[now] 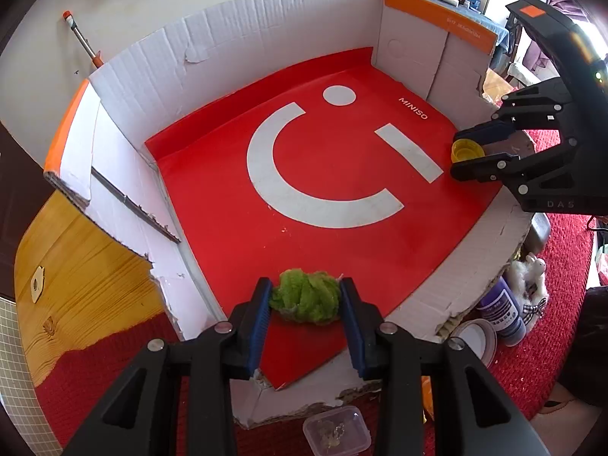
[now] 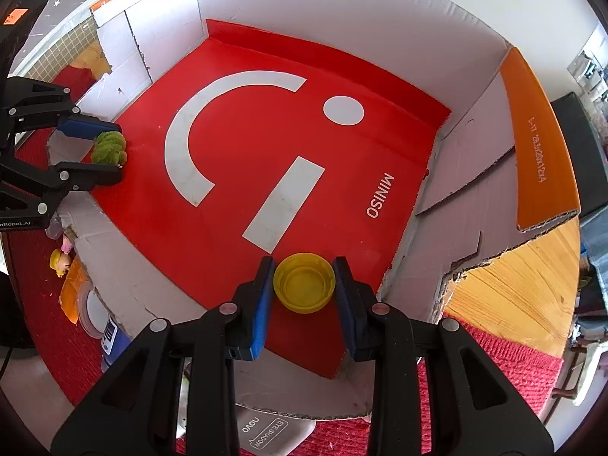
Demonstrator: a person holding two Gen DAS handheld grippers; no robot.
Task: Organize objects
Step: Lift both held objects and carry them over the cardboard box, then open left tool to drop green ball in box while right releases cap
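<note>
Currently box (image 1: 266, 30) floor bare; nothing yet released inside. Green fuzzy ball (image 1: 306, 300) clamped between left gripper (image 1: 307, 306) fingers at box near edge. Yellow cap (image 2: 304, 282) clamped by right gripper (image 2: 304, 292) fingers over red liner (image 2: 247, 133). Small items outside box left to be sorted

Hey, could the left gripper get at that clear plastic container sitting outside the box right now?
Probably not yet: the left gripper has the green fuzzy ball between its pads inside the cardboard box. The clear container lies below it, outside the torn wall.
</note>
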